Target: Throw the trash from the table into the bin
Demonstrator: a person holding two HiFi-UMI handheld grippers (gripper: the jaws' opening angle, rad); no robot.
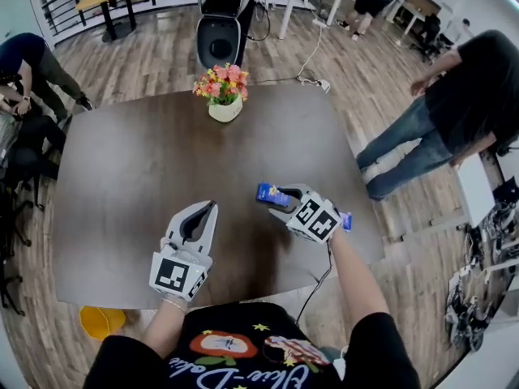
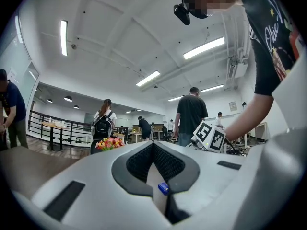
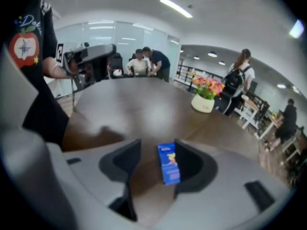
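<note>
1. At the far left corner of the table (image 1: 146, 160) a seated person (image 1: 28, 67) is cut off by the frame. On the floor below the near left corner lies a yellow thing (image 1: 101, 321), half hidden by the table edge; what it is cannot be told.
2. The left gripper (image 1: 209, 207) hovers by the near edge, left of the middle. Its jaws meet at the tips with nothing clamped. In its own view a small blue speck shows in the slit behind the tips, too small to identify.
3. A white pot of flowers (image 1: 225, 96) stands at the middle of the far edge. Behind it on the floor is a rounded black-and-white unit (image 1: 223, 23).
4. The wearer's black T-shirt (image 1: 243, 351) carries script lettering, upside down and cropped, not readable whole.
5. The blue packet (image 1: 270, 194) is near the right edge, towards the near right corner. It has a white line of print and a yellow figure, both too blurred to read.
6. The right gripper (image 3: 157, 146) has its jaws apart around the packet, which sits close against one pad, the other standing clear. The marker cube (image 1: 315, 217) hides much of the packet from above.
7. A blue tip (image 1: 346, 221) shows at the cube's right side; its nature is unclear.
8. Beyond the right edge a standing person (image 1: 438, 120) leans over.
</note>
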